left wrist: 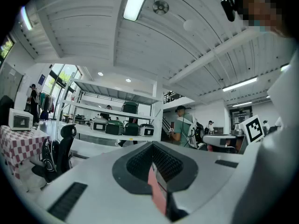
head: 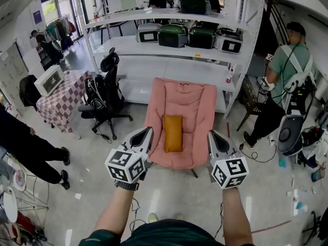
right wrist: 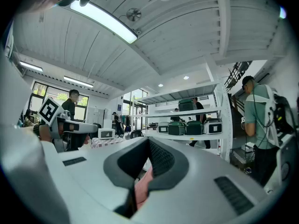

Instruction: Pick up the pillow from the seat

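An orange pillow (head: pixel 173 132) lies lengthwise on the seat of a pink padded chair (head: pixel 180 97) in the head view. My left gripper (head: pixel 147 132) is held up just left of the chair's front, its jaws shut with nothing in them. The right gripper (head: pixel 210 134) is level with it at the chair's right front, also shut and empty. Both point toward the chair, short of the pillow and apart from it. In the left gripper view the shut jaws (left wrist: pixel 156 171) leave only a pink sliver between them. The right gripper view (right wrist: pixel 142 176) shows the same.
A black office chair (head: pixel 105 94) stands left of the pink chair. White shelving (head: pixel 169 50) with green appliances (head: pixel 174 35) runs behind. A checked-cloth table (head: pixel 61 104) holds a microwave (head: pixel 48 80). One person (head: pixel 284 81) stands at the right, another's legs (head: pixel 31 152) at the left.
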